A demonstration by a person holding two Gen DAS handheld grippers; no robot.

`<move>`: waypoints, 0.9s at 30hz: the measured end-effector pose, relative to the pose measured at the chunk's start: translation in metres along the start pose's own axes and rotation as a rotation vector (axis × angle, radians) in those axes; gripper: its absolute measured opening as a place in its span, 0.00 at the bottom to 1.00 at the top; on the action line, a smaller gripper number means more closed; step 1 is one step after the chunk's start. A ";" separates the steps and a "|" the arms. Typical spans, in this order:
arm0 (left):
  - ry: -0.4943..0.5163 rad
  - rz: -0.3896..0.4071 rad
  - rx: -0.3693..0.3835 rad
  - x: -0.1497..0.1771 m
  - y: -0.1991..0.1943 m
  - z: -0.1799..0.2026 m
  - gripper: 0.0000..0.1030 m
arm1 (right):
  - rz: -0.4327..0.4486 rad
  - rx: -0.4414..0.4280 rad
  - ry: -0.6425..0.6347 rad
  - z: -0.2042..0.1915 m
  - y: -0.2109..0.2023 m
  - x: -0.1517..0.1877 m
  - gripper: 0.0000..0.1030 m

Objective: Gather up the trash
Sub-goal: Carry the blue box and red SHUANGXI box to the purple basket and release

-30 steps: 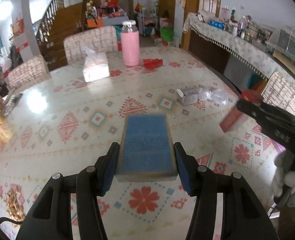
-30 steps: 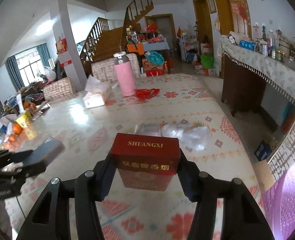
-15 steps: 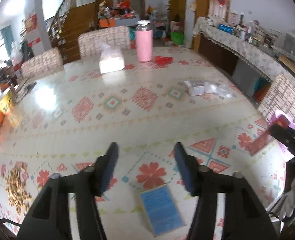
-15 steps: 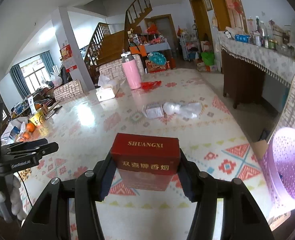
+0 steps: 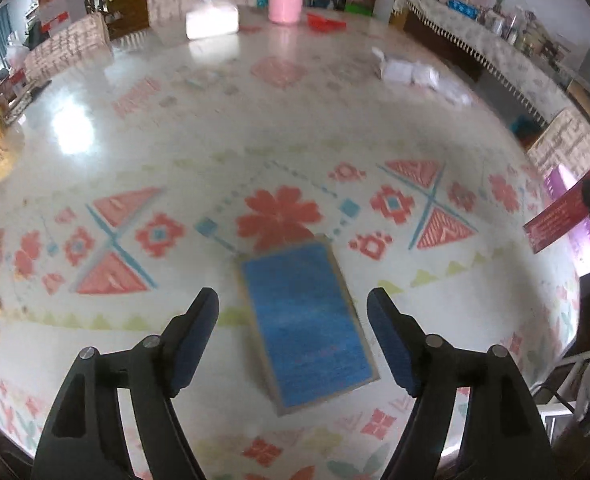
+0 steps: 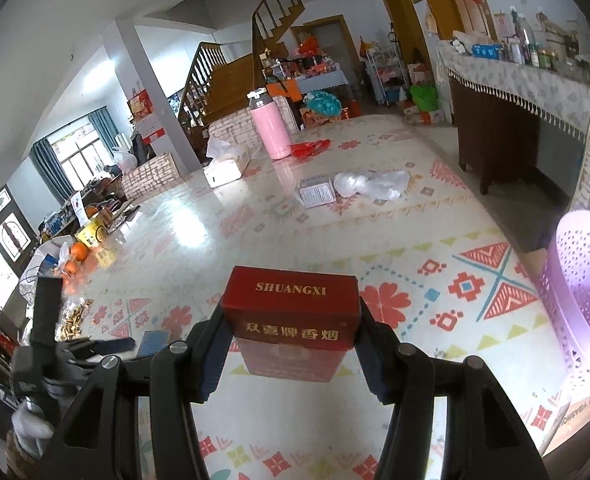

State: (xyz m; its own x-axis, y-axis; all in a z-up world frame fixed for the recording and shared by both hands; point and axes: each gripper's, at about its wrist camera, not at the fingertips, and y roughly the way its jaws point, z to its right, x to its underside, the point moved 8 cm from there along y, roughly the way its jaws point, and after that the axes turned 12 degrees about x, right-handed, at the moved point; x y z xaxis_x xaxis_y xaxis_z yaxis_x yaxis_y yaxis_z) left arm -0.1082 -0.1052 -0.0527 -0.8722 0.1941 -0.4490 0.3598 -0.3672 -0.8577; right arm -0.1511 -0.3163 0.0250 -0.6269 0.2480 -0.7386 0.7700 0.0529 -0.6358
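A flat blue box (image 5: 309, 322) lies on the patterned table (image 5: 215, 128) near its front edge. My left gripper (image 5: 293, 320) hovers over it with its jaws opening, one finger on each side and neither pad touching the box. My right gripper (image 6: 291, 344) is shut on a red cigarette box (image 6: 293, 314) marked SHUANGXI, held above the table; the same red box (image 5: 559, 216) shows at the right edge of the left wrist view. In the right wrist view the left gripper (image 6: 107, 345) and the blue box (image 6: 154, 342) sit low at the left.
A perforated purple basket (image 6: 583, 288) stands past the table's right edge. Further back lie a small white box (image 6: 316, 193), crumpled clear plastic (image 6: 371, 185), a red wrapper (image 6: 309, 147), a pink flask (image 6: 270, 127) and a tissue pack (image 6: 227, 166). Oranges (image 6: 78, 251) and brown scraps (image 6: 71, 316) crowd the left side.
My left gripper let go of the blue box, which dropped flat onto the table; the jaws spread wider and sank toward it. The right gripper carried the red box rightward, closer to the purple basket.
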 end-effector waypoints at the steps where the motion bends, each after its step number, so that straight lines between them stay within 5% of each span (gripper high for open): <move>1: -0.001 -0.011 -0.015 0.002 0.005 0.000 0.74 | -0.002 0.001 0.003 0.001 0.000 0.001 0.60; 4: 0.033 0.012 -0.082 0.002 0.005 0.005 0.72 | -0.003 0.004 0.005 0.007 -0.002 0.004 0.60; 6: 0.028 0.017 -0.059 0.001 0.001 0.008 0.52 | 0.000 0.010 0.004 0.011 -0.004 0.005 0.60; 16: 0.072 0.122 -0.039 -0.028 -0.038 0.032 0.52 | 0.035 0.021 0.056 0.039 -0.018 -0.001 0.59; 27: 0.283 0.138 0.079 -0.079 -0.030 0.145 0.52 | 0.102 0.103 0.151 0.105 -0.048 -0.016 0.59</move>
State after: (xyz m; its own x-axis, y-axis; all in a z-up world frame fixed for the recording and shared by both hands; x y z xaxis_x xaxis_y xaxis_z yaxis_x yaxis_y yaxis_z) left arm -0.0986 -0.2410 0.0450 -0.6862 0.3793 -0.6208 0.4312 -0.4752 -0.7670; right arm -0.1904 -0.4244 0.0445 -0.5149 0.3900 -0.7634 0.8078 -0.0774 -0.5844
